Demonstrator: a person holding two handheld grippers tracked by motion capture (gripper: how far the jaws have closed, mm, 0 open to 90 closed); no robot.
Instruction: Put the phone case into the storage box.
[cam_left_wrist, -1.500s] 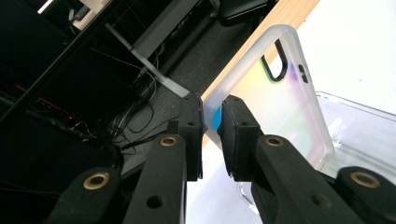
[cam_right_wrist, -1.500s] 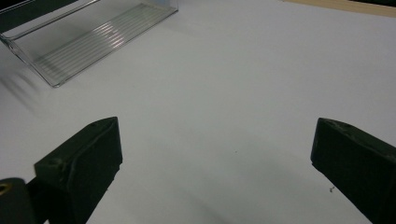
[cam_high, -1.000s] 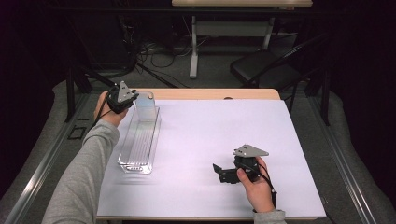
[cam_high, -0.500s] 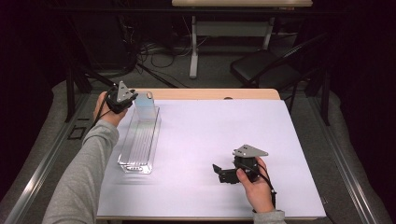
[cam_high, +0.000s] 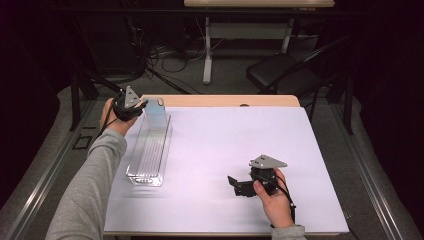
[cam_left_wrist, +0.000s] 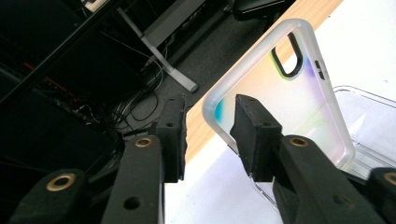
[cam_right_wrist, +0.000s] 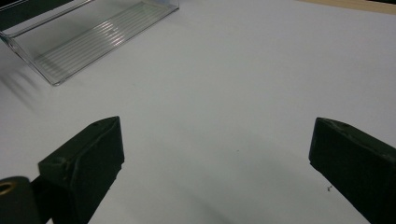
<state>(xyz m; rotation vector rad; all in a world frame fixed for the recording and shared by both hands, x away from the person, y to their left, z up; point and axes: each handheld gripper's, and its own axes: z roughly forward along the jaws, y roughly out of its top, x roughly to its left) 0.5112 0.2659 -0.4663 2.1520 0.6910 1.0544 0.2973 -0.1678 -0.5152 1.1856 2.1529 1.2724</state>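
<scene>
A clear, iridescent phone case (cam_high: 156, 113) stands upright at the far end of a long clear plastic tray (cam_high: 146, 159) on the left of the white table. My left gripper (cam_high: 142, 106) is right beside the case. In the left gripper view its jaws (cam_left_wrist: 208, 135) stand a little apart around the case's (cam_left_wrist: 299, 98) near corner, with a gap on the left-hand side. The tray (cam_left_wrist: 373, 116) wall lies behind it. My right gripper (cam_high: 234, 185) rests low at the front right, jaws (cam_right_wrist: 215, 154) wide open over bare table, with the tray (cam_right_wrist: 93, 37) farther off.
The white table top (cam_high: 225, 145) has a wooden strip (cam_high: 225, 100) along its far edge. Beyond it are a dark folding chair (cam_high: 285, 75), a table leg and cables on the floor. A metal rail runs along each side of the table.
</scene>
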